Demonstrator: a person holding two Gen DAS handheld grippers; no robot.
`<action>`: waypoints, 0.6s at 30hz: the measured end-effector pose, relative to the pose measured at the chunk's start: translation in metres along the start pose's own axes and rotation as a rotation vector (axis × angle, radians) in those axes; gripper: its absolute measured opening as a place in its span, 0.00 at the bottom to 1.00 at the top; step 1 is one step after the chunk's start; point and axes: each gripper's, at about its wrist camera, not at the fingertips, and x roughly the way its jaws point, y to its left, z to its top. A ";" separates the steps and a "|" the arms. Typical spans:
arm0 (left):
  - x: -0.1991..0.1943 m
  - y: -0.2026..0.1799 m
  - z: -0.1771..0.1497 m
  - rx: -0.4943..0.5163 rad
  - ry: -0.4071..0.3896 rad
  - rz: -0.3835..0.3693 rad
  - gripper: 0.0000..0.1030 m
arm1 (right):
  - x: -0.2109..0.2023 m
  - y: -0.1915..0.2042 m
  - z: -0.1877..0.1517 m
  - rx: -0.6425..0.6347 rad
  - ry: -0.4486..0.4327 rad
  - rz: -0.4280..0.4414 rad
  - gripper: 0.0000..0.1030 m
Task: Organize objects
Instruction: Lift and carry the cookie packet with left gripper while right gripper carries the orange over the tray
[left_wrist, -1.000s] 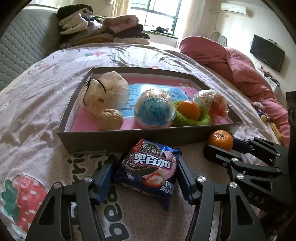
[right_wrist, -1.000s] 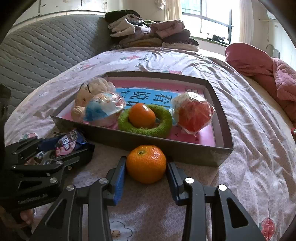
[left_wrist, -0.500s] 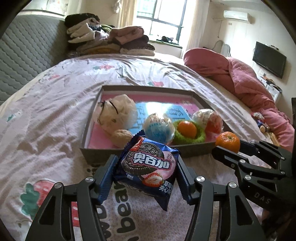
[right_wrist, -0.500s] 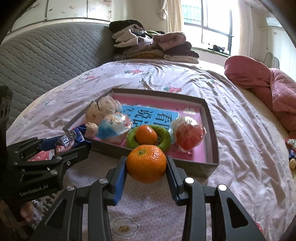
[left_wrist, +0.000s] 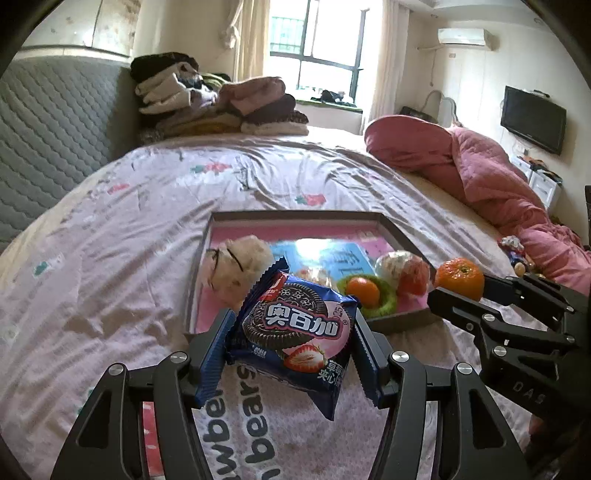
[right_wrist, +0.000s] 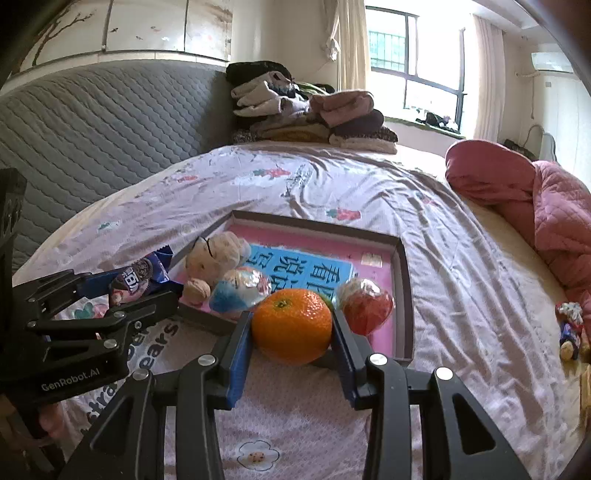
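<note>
Cookies in a blue packet (left_wrist: 295, 332) sit clamped between the pads of the left tongs (left_wrist: 293, 354), held in the air above the near edge of the grey tray (right_wrist: 402, 288). Beside it, the right tongs (right_wrist: 291, 332) are closed on a mandarin (right_wrist: 291, 325), also lifted over the tray's near edge. Inside the tray lie a white plush toy (right_wrist: 218, 254), a walnut (right_wrist: 195, 290), a wrapped blue ball (right_wrist: 240, 291), a wrapped red ball (right_wrist: 365, 306) and a second mandarin in a green ring (left_wrist: 364, 293). The tray rests on the bed (right_wrist: 461, 266), near its front edge, with folded clothes (right_wrist: 310, 110) stacked at the far corner by the headboard.
</note>
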 end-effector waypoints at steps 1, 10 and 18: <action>-0.002 0.001 0.002 -0.001 -0.004 0.002 0.60 | -0.001 0.000 0.002 -0.002 -0.004 -0.002 0.40; -0.005 0.004 0.017 0.003 -0.026 0.013 0.60 | -0.007 -0.005 0.021 -0.010 -0.041 -0.010 0.40; -0.007 0.007 0.045 0.018 -0.068 0.030 0.60 | -0.006 -0.011 0.039 -0.022 -0.065 -0.028 0.40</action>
